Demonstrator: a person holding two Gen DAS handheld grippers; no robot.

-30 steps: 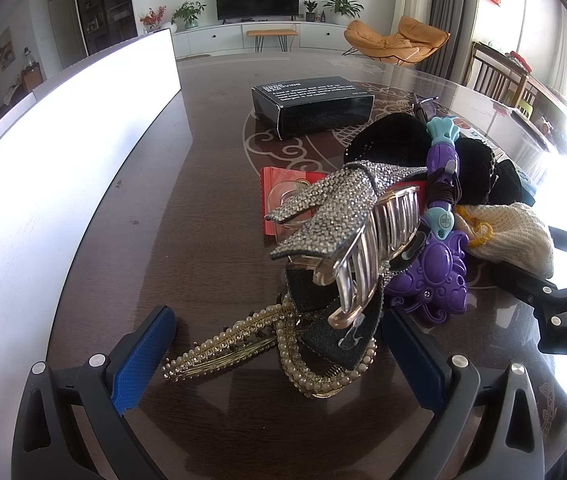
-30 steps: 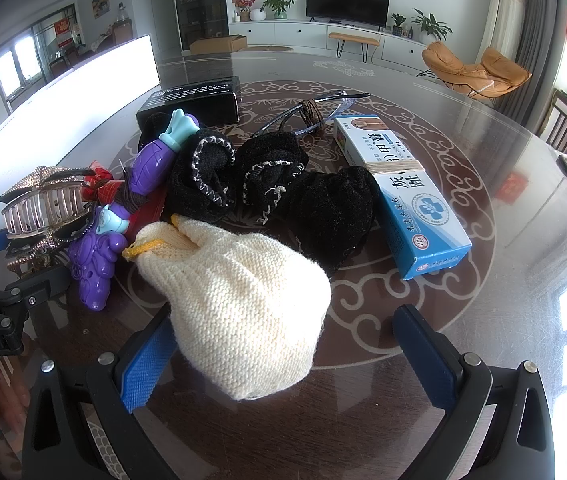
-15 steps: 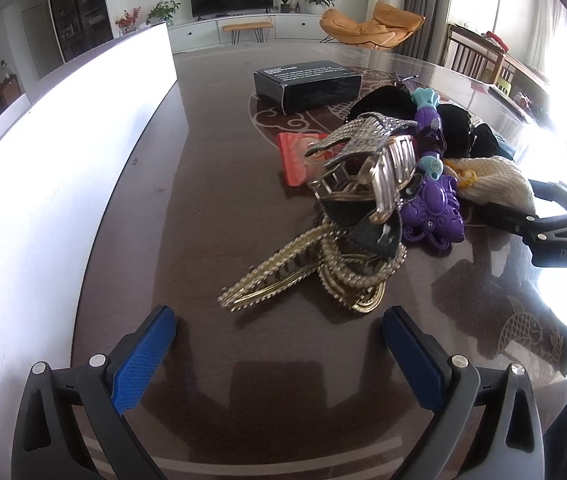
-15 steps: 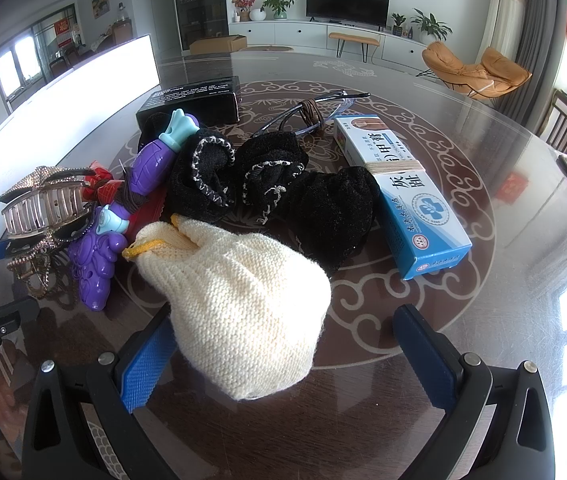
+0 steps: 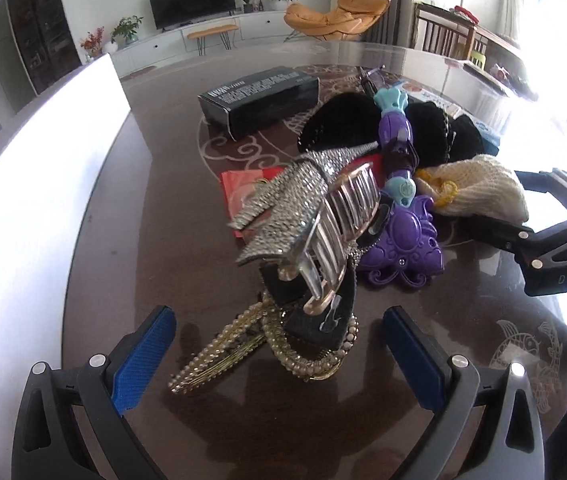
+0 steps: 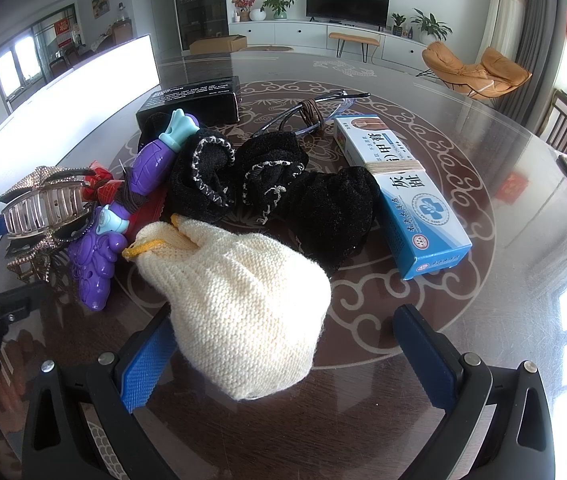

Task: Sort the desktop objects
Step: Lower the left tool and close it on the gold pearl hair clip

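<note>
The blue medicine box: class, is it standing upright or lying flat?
Lying flat: the blue medicine box rests on a long face on the table, printed side up.

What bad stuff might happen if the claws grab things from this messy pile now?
The sparkly hair clip lies on the pearl hairpieces, so the open left claw might drag several together. The cream knit pouch touches the black socks, so the open right claw might snag them too.
</note>
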